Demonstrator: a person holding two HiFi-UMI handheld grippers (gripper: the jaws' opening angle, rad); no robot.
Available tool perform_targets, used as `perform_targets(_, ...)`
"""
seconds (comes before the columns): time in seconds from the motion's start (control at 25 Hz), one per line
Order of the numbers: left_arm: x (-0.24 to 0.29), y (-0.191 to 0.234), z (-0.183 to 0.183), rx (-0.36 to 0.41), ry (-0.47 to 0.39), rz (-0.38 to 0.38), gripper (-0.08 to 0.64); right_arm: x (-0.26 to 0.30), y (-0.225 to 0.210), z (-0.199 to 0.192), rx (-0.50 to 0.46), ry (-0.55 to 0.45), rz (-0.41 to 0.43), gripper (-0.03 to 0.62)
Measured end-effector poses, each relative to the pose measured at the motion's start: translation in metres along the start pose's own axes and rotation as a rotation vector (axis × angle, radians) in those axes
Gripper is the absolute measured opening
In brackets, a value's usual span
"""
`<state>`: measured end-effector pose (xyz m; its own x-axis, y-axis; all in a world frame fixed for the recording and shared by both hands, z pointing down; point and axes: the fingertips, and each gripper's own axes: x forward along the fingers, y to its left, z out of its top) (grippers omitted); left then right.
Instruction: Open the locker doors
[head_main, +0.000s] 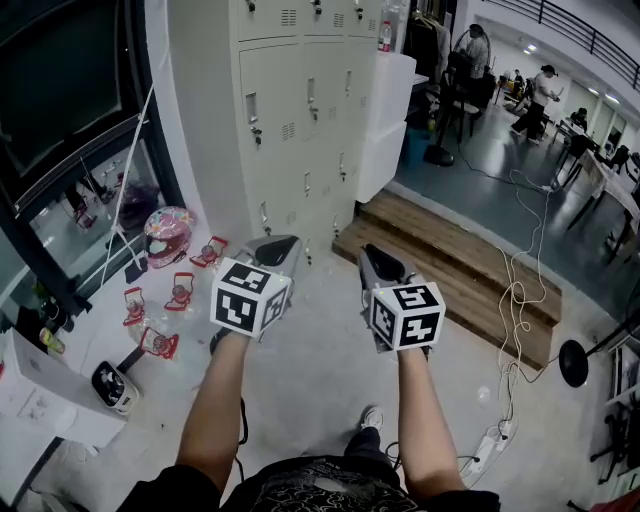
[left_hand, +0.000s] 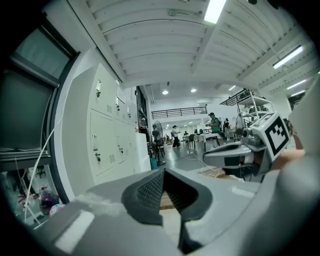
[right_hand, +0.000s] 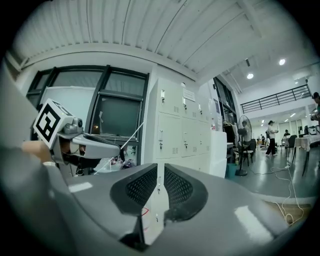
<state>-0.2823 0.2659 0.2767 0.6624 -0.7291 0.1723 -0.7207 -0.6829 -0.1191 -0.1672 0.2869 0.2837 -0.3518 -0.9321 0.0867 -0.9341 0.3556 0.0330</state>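
Locker doors (head_main: 268, 112) — all shut, long axis upright — face the floor (head_main: 325, 335).

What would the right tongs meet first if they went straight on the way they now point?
The right tongs would probably meet the locker bank, at its lower doors; nothing shows between, though depth is unclear.

- The locker bank (head_main: 300, 120) is cream-white metal and stands upright on the floor at 12 o'clock in the head view, its left end against the dark window frame.
- Its doors (head_main: 275, 100) sit in columns and stacked rows. Every one in view is shut and flush with the front.
- Each door has a small handle (head_main: 252, 108) near its left edge, with a slotted vent (head_main: 288, 130) to its right, at about 4 o'clock from it.
- The bank lies at 9 o'clock in the left gripper view and near the centre of the right gripper view.
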Motion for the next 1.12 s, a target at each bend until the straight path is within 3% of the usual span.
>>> perform_targets(0.6, 0.120, 0.010, 0.027, 0.006, 0.024, 0.034, 0.003, 0.068, -0.104, 0.006, 0.020, 0.010, 0.073, 0.129)
perform_targets(0.92, 0.181, 0.014, 0.042, -0.011, 0.041, 0.076, 0.003, 0.103, -0.156, 0.011, 0.019, 0.038, 0.153, 0.235)
perform_targets(1.12, 0.210, 0.013, 0.048, -0.026, 0.048, 0.106, 0.003, 0.115, -0.183, 0.015, 0.010, 0.033, 0.195, 0.263)
